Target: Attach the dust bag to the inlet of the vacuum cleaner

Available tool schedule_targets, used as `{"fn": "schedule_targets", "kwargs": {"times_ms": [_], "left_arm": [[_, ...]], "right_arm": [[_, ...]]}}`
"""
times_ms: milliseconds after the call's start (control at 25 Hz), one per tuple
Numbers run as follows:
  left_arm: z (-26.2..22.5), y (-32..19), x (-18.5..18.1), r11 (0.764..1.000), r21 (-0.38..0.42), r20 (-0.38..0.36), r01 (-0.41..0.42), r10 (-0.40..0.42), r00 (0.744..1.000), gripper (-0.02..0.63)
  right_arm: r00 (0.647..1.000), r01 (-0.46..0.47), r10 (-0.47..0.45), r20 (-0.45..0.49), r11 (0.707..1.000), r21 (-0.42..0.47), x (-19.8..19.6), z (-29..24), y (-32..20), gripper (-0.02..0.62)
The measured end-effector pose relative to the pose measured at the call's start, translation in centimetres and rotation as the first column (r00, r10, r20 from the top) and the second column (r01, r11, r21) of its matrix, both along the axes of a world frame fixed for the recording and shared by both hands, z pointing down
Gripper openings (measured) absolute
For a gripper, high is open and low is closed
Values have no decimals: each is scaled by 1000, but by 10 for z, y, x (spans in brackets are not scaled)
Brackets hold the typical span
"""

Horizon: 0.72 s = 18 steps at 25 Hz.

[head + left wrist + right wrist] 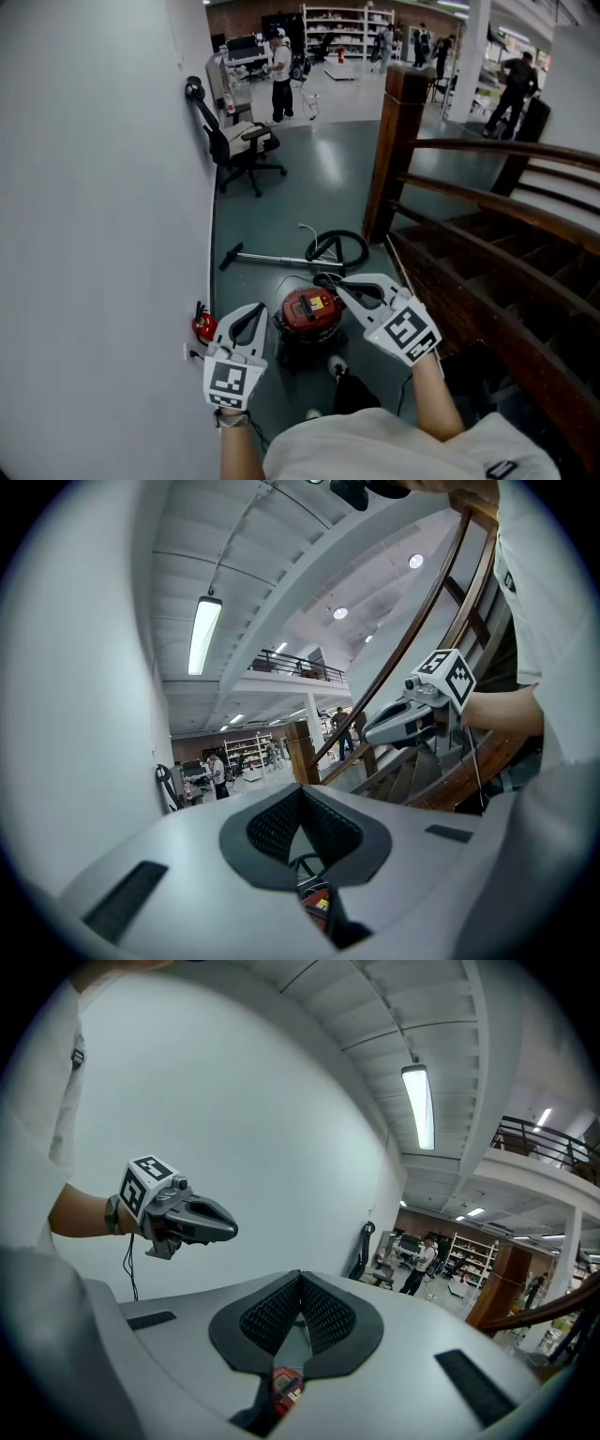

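A red vacuum cleaner stands on the dark floor below me, with its black hose coiled behind it and a wand lying to the left. My left gripper hovers at the vacuum's left side, shut and holding nothing. My right gripper hangs over its far right edge, also shut with nothing in it. In the left gripper view the pads meet at the left gripper, and a bit of the vacuum cleaner shows below them. The right gripper looks the same. I see no dust bag.
A white wall runs along the left, with a red fire extinguisher at its foot. A wooden stair railing and post close the right side. An office chair stands farther back. People stand far off.
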<state>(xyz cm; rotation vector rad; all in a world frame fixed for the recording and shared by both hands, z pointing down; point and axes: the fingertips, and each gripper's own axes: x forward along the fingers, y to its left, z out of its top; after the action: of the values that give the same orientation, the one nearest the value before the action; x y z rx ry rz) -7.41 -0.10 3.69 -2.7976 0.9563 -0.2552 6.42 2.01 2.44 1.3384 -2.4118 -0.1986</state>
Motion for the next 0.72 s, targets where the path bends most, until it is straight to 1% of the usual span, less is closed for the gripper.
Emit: {"fn": "schedule_targets", "kwargs": {"times_ms": [280,480,720], "left_arm": [[8,-1,6,1000,-22,19,-9,9,1000,2],[10,-3,11,1000,-18,16,-13,13,1000,2],[10,-5,12,1000,-27,25,-9,10,1000,2]], "right_arm": [[1000,-10,10,-16,1000,-15,7,7,-2,28],[1000,-18,18,11,1000,-23,12,7,-4,28],[1000,-9,9,6,1000,-24,11,8,-9,29]]}}
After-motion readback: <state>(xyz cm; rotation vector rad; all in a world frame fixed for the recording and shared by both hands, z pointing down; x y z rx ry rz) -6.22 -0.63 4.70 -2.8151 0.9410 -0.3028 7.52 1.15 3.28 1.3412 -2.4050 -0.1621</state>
